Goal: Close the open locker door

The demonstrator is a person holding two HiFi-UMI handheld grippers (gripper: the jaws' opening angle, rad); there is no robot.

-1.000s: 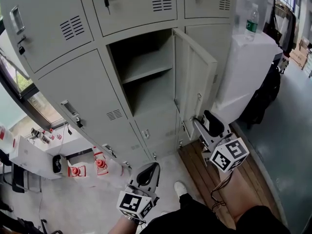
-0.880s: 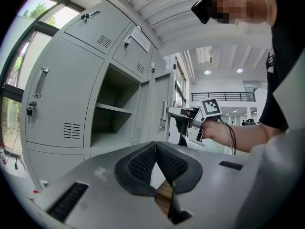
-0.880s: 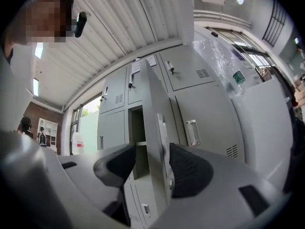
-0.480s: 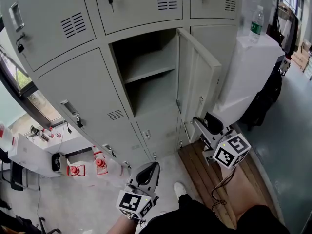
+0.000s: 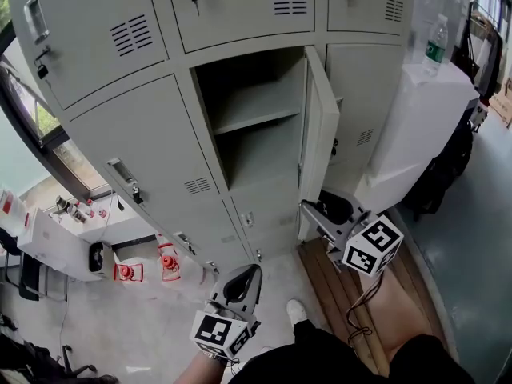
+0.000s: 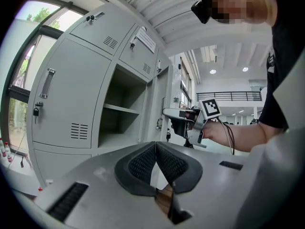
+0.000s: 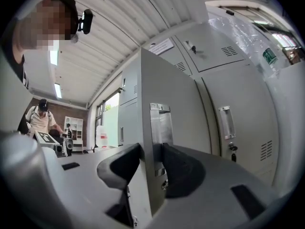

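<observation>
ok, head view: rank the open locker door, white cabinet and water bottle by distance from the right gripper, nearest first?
1. open locker door: its edge sits between the jaws of the right gripper, which have just been closing.
2. white cabinet: beside the door, to the right.
3. water bottle: on top of that cabinet, upper right.

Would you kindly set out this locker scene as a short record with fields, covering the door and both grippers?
locker door: open, swung out at the right of its compartment
compartment: one shelf, nothing seen on it
right gripper: jaws have just been closing; the door's edge stands between them at the handle plate, pads against both faces
left gripper: jaws together, nothing held, apart from the lockers
task state: door not yet closed
</observation>
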